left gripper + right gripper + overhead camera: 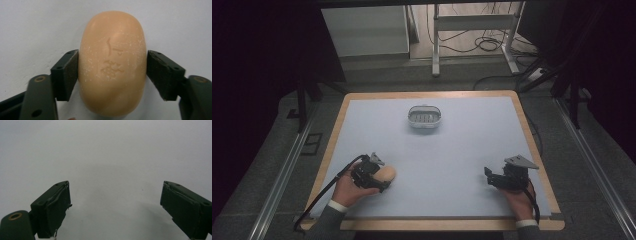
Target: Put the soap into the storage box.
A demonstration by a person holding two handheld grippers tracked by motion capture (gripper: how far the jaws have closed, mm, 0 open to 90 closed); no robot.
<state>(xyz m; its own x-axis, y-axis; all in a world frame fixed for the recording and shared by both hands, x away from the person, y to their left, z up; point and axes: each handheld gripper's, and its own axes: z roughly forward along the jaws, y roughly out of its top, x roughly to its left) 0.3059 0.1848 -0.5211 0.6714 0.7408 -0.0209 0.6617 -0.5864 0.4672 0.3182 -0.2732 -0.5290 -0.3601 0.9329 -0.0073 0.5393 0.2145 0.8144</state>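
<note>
soap bar (112, 65), stamped mark illegible, bottom cropped

A peach-orange soap bar (112, 65) with stamped characters, black claws, pale blue-grey table (462, 160).

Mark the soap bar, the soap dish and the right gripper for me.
soap bar (112, 65), left gripper view, on its stamped top face.
soap dish (424, 119), high view, on its ribbed inner floor.
right gripper (115, 207), right gripper view, midway between its open fingertips.
</note>
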